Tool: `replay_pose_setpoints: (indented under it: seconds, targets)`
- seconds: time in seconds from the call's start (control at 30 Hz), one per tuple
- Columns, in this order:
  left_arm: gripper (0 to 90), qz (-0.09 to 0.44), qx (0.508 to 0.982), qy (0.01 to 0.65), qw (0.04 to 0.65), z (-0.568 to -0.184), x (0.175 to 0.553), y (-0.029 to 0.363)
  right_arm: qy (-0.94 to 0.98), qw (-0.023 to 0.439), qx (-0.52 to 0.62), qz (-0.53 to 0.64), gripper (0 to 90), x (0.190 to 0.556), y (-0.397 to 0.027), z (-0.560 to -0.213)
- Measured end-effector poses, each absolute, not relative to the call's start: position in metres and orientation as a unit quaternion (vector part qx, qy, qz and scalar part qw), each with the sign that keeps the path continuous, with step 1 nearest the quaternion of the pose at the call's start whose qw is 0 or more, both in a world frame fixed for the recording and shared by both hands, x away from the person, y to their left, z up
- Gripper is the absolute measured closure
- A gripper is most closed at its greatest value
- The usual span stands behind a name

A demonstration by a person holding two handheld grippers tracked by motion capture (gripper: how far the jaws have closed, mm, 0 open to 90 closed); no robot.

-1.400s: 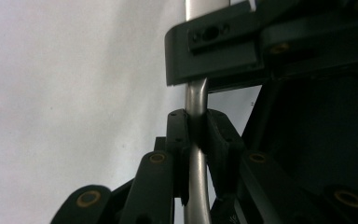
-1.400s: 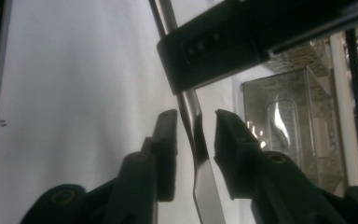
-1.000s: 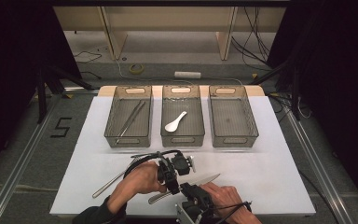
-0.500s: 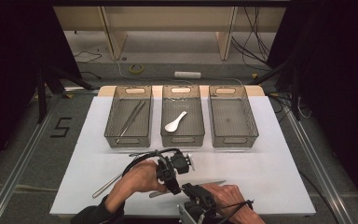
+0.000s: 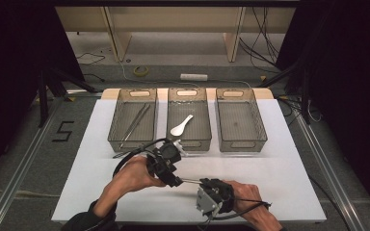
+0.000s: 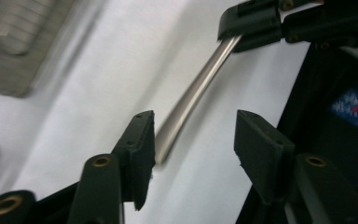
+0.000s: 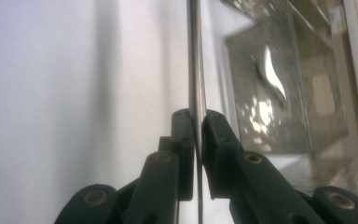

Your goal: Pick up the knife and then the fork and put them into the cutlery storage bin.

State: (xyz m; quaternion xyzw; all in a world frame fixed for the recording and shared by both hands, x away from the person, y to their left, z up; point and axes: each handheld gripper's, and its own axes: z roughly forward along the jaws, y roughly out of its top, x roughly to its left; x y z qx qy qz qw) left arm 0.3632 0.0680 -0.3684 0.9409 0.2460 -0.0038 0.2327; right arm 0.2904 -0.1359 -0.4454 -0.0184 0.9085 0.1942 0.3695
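Right gripper [image 5: 196, 182] is clamping the metal utensil [image 6: 193, 95] by its thin handle, jaws nearly closed on it, above the near middle of the white table [image 5: 279, 173]. Left gripper [image 6: 193, 140] is releasing: its jaws have just been opening, and the handle end is now lying between them untouched. A second ago both were bearing on the utensil, so the handover is completing, probably toward one of the far bins [image 5: 241, 144].

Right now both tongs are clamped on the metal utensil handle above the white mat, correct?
Not quite: the right tongs are clamped on the metal utensil handle, but the left tongs have just been opening, and their pads stand apart from it, as the left gripper view shows. The white mat lies below.
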Motion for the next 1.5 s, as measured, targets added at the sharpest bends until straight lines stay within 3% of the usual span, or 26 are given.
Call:
replay_pose_setpoints:
  seconds: [0.23,0.7,0.9,1.2,1.5]
  targets:
    - [37.4,0.021,0.898,0.307,0.316,-0.374,0.36,0.117,0.907,0.336,0.093,0.237,84.5,0.32,-0.169,-0.426]
    - [16.8,0.102,0.835,0.388,0.376,-0.408,0.345,0.185,0.877,0.317,0.244,0.265,84.4,0.402,-0.224,-0.381]
    - [16.3,0.107,0.828,0.412,0.365,-0.418,0.341,0.204,0.864,0.312,0.3,0.258,84.4,0.441,-0.235,-0.372]
    - [16.2,0.115,0.846,0.429,0.294,-0.433,0.338,0.213,0.843,0.275,0.396,0.239,84.3,0.503,-0.24,-0.379]
    - [17.2,0.097,0.858,0.444,0.24,-0.444,0.339,0.22,0.827,0.244,0.454,0.224,83.9,0.537,-0.245,-0.396]
